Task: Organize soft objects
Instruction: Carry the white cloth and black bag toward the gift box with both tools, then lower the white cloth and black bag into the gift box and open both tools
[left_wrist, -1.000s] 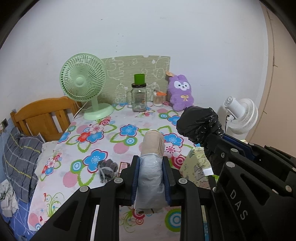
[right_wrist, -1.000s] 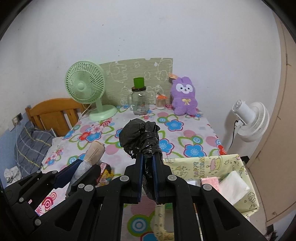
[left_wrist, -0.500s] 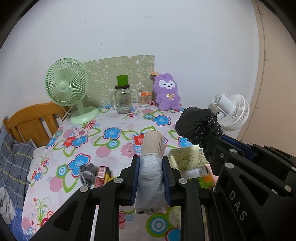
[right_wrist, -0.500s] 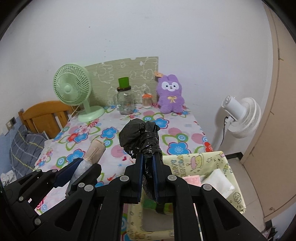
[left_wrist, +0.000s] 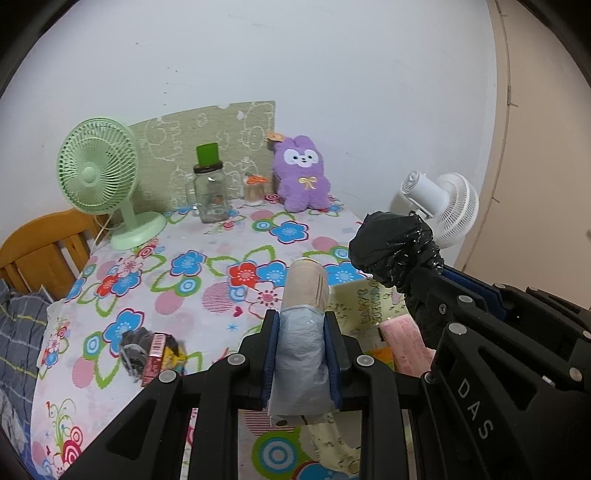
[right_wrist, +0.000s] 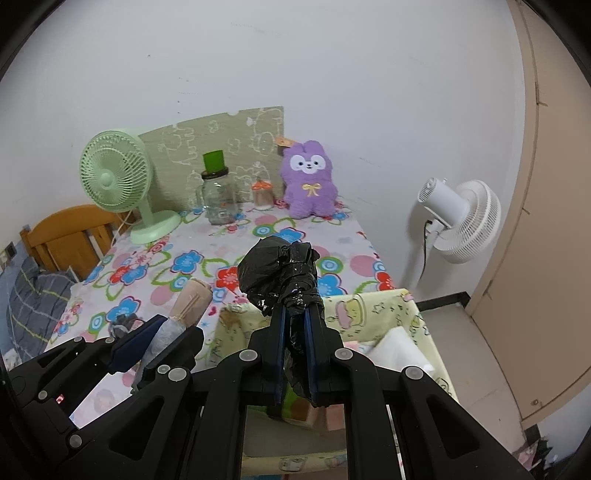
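Note:
My left gripper (left_wrist: 300, 321) is shut on a roll of pale grey-blue plastic bags (left_wrist: 304, 291) with a beige end that sticks out forward. My right gripper (right_wrist: 295, 314) is shut on a crumpled black plastic bag bundle (right_wrist: 280, 269), which also shows at the right in the left wrist view (left_wrist: 391, 247). Both hang side by side over the near right part of the flowered table (left_wrist: 192, 280). Below them a yellow cartoon-print fabric box (right_wrist: 369, 302) holds a pink pack (left_wrist: 404, 343) and a white pack (right_wrist: 399, 350).
A purple plush rabbit (right_wrist: 309, 184), a glass jar with a green lid (right_wrist: 218, 199) and a green desk fan (right_wrist: 114, 177) stand along the back wall. A dark cloth and a red packet (left_wrist: 147, 350) lie near the table's left front. A white floor fan (right_wrist: 461, 218) stands right, a wooden chair (right_wrist: 62, 236) left.
Both grippers have moved to the right together, still holding their loads. The yellow box has come further under them and the table's things have slid left in both views.

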